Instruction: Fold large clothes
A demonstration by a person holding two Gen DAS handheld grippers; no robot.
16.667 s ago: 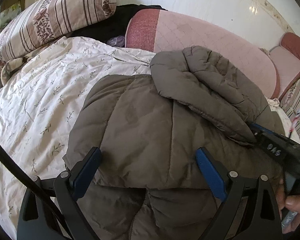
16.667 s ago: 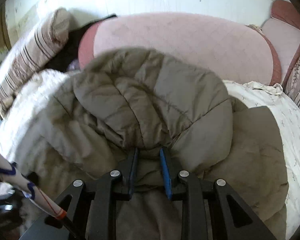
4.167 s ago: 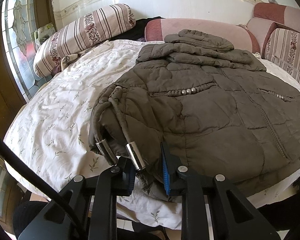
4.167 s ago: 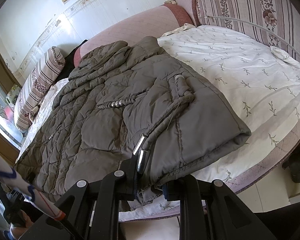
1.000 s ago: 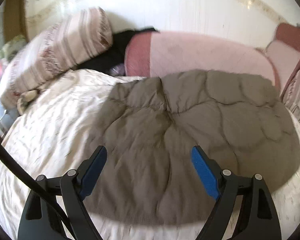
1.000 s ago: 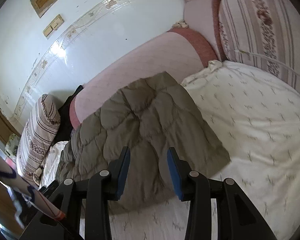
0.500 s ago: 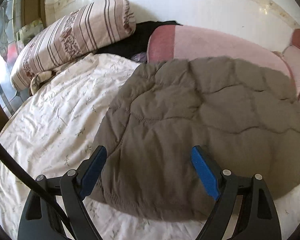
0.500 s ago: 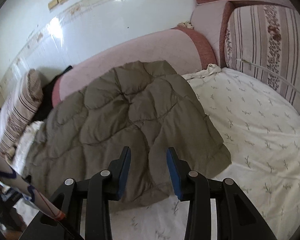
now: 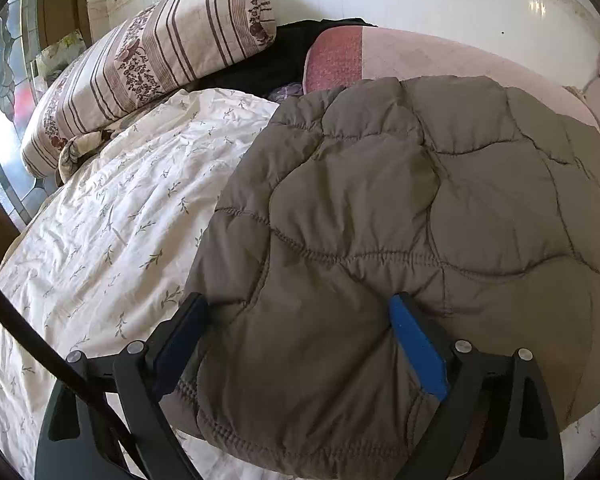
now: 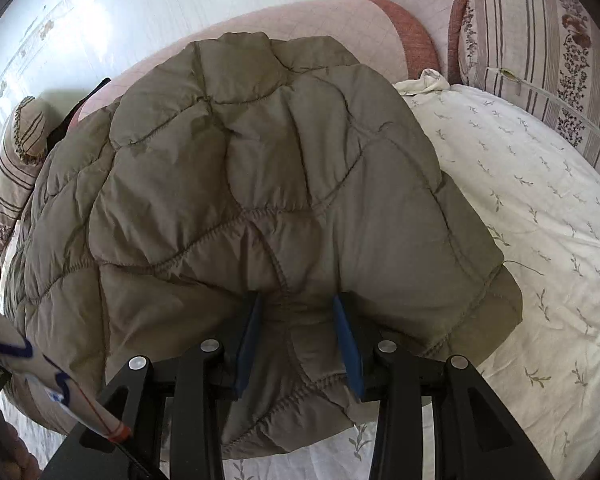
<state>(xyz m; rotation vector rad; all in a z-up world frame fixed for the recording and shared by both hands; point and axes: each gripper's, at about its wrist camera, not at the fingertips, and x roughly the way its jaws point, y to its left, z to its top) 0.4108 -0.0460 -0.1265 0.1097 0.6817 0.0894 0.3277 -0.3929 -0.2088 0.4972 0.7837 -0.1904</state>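
A brown quilted jacket (image 9: 400, 208) lies folded on the bed, its far end resting against the pink headboard cushion; it also fills the right wrist view (image 10: 260, 184). My left gripper (image 9: 296, 320) is wide open, its jaws pressed down on either side of the jacket's near left part. My right gripper (image 10: 298, 312) is open with a narrower gap, its jaws straddling a fold of the jacket's near edge. The fabric lies between the blue pads (image 10: 348, 344) but is not pinched.
The bed has a white floral sheet (image 9: 112, 216), also seen at right (image 10: 540, 208). A striped bolster pillow (image 9: 152, 60) lies at back left, a pink headboard cushion (image 9: 420, 56) behind, striped cushions (image 10: 540, 40) at right. Dark clothing (image 9: 284, 60) sits behind the jacket.
Both grippers have come down and forward onto the jacket's near edge, so the jacket now fills the views. Both stayed open.
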